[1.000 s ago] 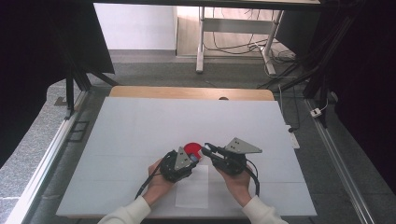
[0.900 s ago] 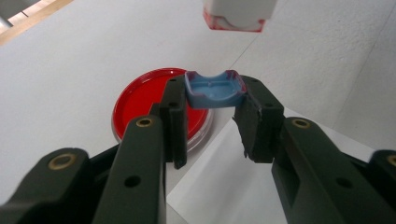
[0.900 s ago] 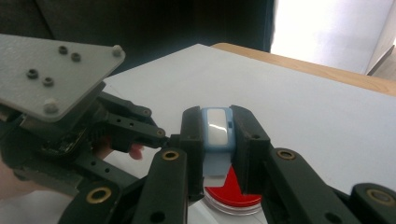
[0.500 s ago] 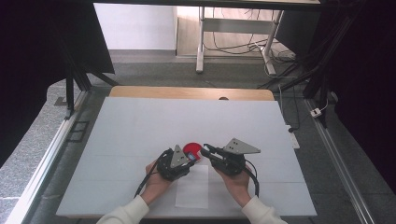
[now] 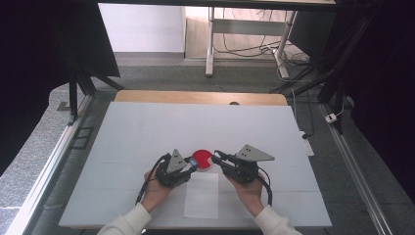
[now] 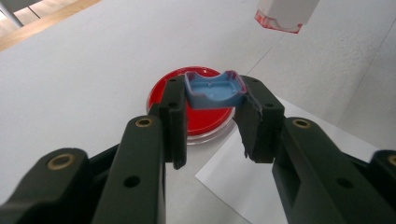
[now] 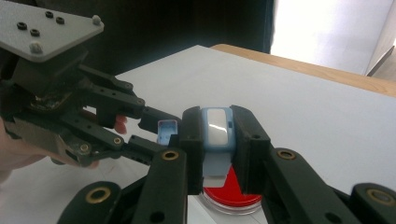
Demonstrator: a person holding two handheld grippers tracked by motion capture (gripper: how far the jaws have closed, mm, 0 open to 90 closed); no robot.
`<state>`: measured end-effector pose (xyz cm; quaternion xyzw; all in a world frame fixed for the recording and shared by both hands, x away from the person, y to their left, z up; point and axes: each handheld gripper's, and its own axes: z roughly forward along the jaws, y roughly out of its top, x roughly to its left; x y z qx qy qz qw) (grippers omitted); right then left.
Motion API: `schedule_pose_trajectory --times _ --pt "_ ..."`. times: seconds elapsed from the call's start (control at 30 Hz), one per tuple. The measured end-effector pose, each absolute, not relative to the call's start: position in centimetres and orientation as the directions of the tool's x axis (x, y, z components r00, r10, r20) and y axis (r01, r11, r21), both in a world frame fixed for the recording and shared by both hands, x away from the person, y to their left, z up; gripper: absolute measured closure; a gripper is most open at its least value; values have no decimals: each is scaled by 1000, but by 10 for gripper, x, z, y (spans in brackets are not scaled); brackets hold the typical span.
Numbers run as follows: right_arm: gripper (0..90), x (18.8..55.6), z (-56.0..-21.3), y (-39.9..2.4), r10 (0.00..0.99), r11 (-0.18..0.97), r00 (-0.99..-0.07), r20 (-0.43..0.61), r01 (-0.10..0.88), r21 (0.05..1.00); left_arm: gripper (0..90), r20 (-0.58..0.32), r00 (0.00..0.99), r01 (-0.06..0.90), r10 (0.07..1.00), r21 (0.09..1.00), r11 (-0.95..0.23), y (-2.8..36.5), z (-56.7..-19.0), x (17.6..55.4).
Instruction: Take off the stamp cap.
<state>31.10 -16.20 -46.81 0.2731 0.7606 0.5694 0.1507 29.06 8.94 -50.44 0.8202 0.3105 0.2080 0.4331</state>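
A red round dish [image 5: 201, 158] lies on the white table [image 5: 147, 132], between my two grippers. My left gripper [image 5: 192, 166] is shut on a small blue shell piece [image 6: 212, 88] and holds it just above the dish [image 6: 196, 119]. My right gripper [image 5: 217, 155] is shut on a blue case with a pale window [image 7: 217, 127], also over the dish [image 7: 231, 190]. In the right gripper view the left gripper [image 7: 156, 127] faces it with the small blue piece [image 7: 166, 130] a short gap away from the case.
A white paper sheet [image 5: 201, 196] lies on the table in front of the dish, between the person's hands. A white block with a red rim [image 6: 282, 14] shows at the top of the left gripper view. A wooden strip [image 5: 195, 97] borders the table's far edge.
The left gripper has drawn a little to the left, away from the right gripper, with the blue piece still in it. The right gripper has kept still.
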Motion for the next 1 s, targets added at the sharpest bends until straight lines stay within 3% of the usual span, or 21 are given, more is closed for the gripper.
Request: schedule_pose_trajectory --times 1.0 --pt "746 314 -467 -169 596 229 -802 44 222 948 649 10 655 373 756 866 -334 174 -498 244"
